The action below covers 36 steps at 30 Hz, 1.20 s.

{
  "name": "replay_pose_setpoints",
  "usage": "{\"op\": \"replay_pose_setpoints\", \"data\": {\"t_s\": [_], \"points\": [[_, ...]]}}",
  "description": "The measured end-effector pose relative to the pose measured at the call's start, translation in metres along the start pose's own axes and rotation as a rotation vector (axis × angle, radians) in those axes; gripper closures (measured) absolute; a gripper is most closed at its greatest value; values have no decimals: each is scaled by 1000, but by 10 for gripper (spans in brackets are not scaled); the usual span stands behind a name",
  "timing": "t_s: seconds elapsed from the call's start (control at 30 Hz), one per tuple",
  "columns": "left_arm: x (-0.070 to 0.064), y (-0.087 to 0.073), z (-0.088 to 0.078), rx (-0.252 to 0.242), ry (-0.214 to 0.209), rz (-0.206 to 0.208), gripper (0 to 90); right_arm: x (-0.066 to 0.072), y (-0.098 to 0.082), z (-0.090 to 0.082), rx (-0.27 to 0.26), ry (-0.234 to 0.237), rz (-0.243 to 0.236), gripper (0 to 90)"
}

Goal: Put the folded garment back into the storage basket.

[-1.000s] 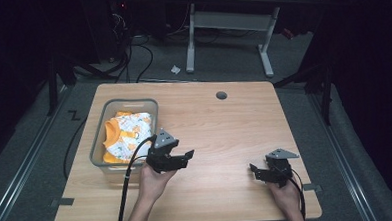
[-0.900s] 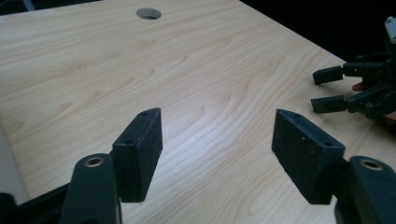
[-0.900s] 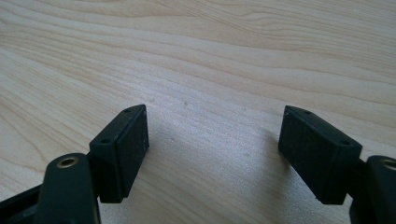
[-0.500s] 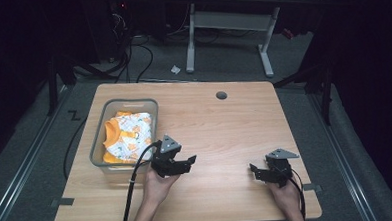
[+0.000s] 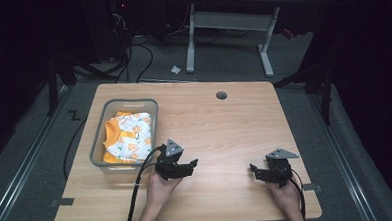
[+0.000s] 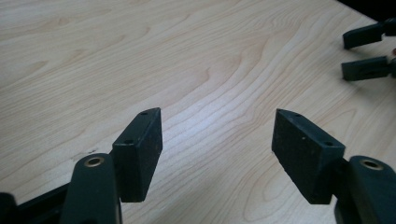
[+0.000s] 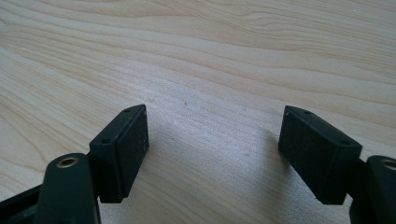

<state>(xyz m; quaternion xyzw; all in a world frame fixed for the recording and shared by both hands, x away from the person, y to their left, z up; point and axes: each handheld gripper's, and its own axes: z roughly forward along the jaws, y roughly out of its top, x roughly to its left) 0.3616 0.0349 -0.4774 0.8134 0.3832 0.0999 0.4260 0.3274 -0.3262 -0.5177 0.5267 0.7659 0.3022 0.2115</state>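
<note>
Both tongs, left and right, gaped wide and empty above the bench's near edge; clothes lay binned, likely finished.

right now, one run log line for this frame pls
left gripper: open, empty, over bare table | right gripper: open, empty, near front edge | bin: orange and white garment inside, untouched

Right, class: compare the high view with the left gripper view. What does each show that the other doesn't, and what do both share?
High view alone: the clear bin holding the orange-and-white cloth, the person's hands, and the floor beyond. Left gripper view alone: a close look between the left gripper's black pads, spread wide over bare wood. Shared: the wooden table and the right gripper, open, empty.
</note>
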Motion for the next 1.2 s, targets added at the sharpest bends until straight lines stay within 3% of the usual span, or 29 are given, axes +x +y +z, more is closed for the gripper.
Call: {"op": "replay_pose_setpoints", "data": {"t_s": [0.63, 0.9, 0.97, 1.2], "points": [[-2, -12, 24, 28, 33, 7, 347, 0, 0, 0, 0, 0, 0, 247], [1, -26, 41, 60, 109, 17, 346, 0, 0, 0, 0, 0, 0, 248], [0, -27, 43, 71, 140, 41, 340, 0, 0, 0, 0, 0, 0, 247], [0, -27, 43, 77, 149, 34, 308, 0, 0, 0, -1, 1, -1, 247]]}}
